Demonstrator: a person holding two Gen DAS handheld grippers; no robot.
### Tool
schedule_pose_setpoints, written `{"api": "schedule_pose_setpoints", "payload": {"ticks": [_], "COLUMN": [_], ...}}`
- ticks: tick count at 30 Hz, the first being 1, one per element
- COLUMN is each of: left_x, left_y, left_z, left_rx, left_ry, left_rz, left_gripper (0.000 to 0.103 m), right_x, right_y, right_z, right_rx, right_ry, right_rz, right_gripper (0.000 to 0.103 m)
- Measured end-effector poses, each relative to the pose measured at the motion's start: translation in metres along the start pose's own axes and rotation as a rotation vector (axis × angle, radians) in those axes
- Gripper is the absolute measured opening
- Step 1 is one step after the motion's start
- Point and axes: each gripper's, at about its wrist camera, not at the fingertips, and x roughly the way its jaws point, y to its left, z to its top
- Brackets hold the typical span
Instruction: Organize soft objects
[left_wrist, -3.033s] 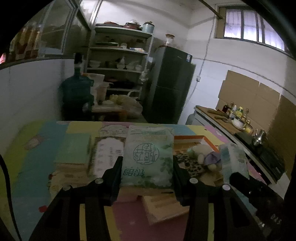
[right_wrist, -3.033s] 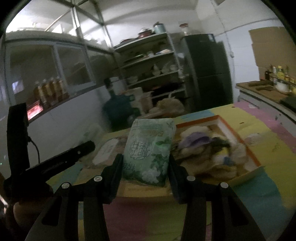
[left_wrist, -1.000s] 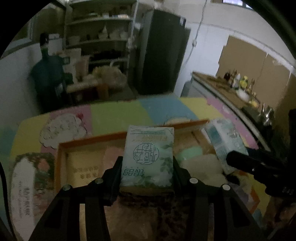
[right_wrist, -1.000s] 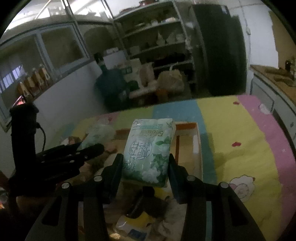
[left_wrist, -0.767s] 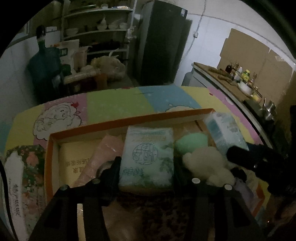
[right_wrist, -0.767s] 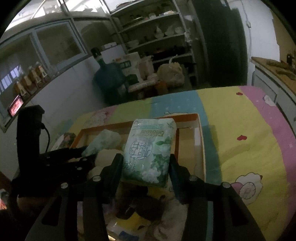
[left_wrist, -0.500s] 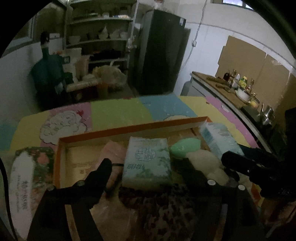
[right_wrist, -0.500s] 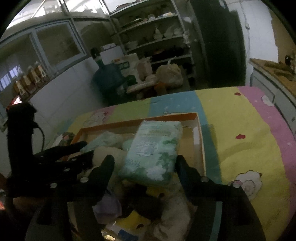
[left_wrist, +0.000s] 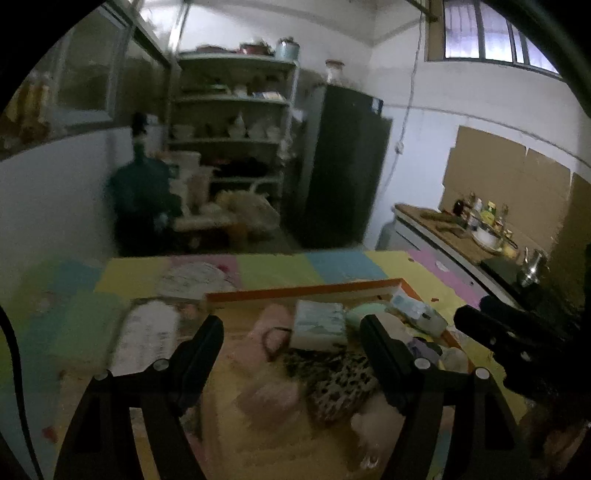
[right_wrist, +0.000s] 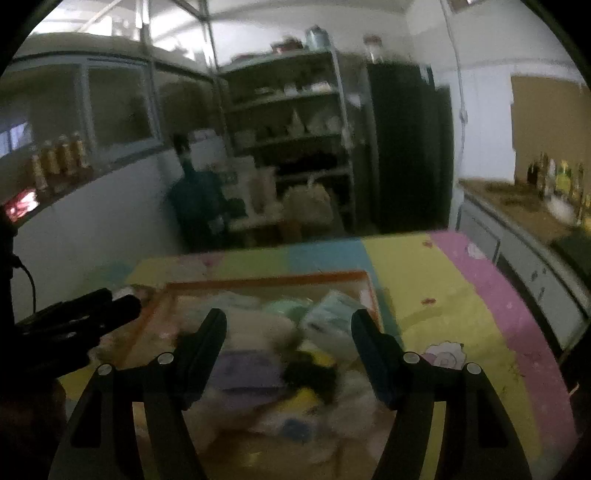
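An orange-rimmed box (left_wrist: 303, 291) on the colourful mat holds several soft things. A green-and-white tissue pack (left_wrist: 319, 325) lies in it beside a pink plush (left_wrist: 269, 321), a green pad (left_wrist: 364, 314), a second tissue pack (left_wrist: 415, 312) and a leopard-print cloth (left_wrist: 340, 380). My left gripper (left_wrist: 291, 332) is open and empty above the box. In the right wrist view the box (right_wrist: 266, 278) holds a tissue pack (right_wrist: 330, 319) and a purple item (right_wrist: 247, 367). My right gripper (right_wrist: 288, 328) is open and empty over them.
Floral flat packs (left_wrist: 147, 336) lie left of the box on the mat (left_wrist: 273, 269). A water jug (left_wrist: 142, 199), shelves (left_wrist: 232, 129) and a dark fridge (left_wrist: 343, 166) stand behind. A counter with bottles (left_wrist: 476, 225) runs along the right.
Both grippers opened and let go of their tissue packs, which now lie in the box. Both grippers have pulled back and up from the box.
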Motion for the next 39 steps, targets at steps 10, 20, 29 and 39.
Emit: {"api": "schedule_pose_setpoints", "payload": {"ticks": [10,20,29,39], "left_x": [-0.094,-0.163,-0.199,-0.219], "left_y": [0.026,0.049,0.049,0.051], "left_z": [-0.027,-0.073,-0.115,-0.115], "left_rx": [0.013,0.006,0.036,0.025], "left_ry": [-0.178,-0.213,-0.154,-0.187], "left_rz": [0.174,0.244,0.227,0.222], "left_gripper": [0.076,0.076,0.074,0.074], "right_x": [-0.067,-0.111,-0.150,-0.173], "right_y": [0.092,0.144,0.188,0.196], "right_z": [-0.026,-0.067,-0.116,-0.123], "right_rx": [-0.038,0.012,-0.029,-0.025], "right_ry": [-0.155,-0.185,-0.212,-0.246], "right_rz": [-0.054,-0.118,-0.171,-0.182], "right_gripper": [0.072,0.072,0.072,0.072]}}
